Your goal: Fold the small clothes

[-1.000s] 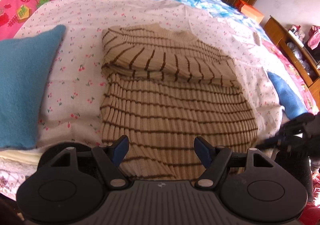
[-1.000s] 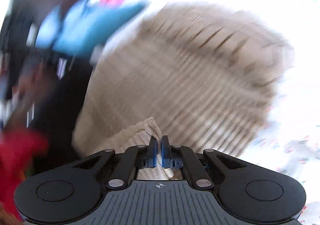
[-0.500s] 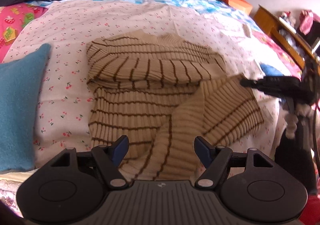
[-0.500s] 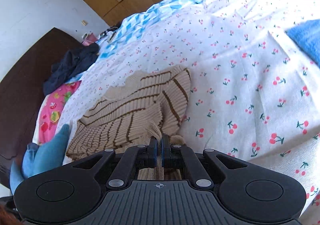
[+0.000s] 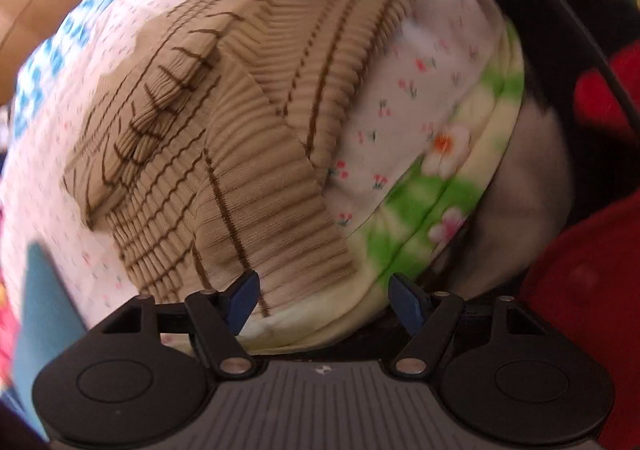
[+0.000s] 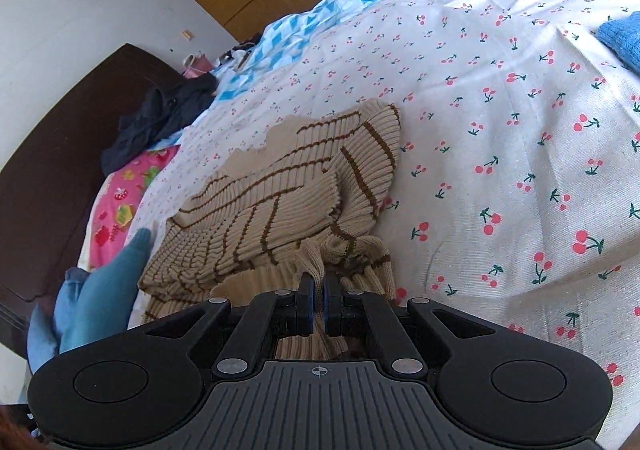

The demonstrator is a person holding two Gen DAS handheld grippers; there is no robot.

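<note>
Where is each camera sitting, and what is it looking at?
Left wrist: on the left gripper, open, looking down at the striped sweater near the bed edge.
Right wrist: on the right gripper, shut on the sweater's edge, looking across the cherry-print sheet toward the headboard.
Shared: sweater and sheet.

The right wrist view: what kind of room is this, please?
Most likely a bedroom: a bed under a white cherry-print sheet, a dark wooden headboard, and a beige brown-striped knit sweater pinched by the right gripper.
</note>
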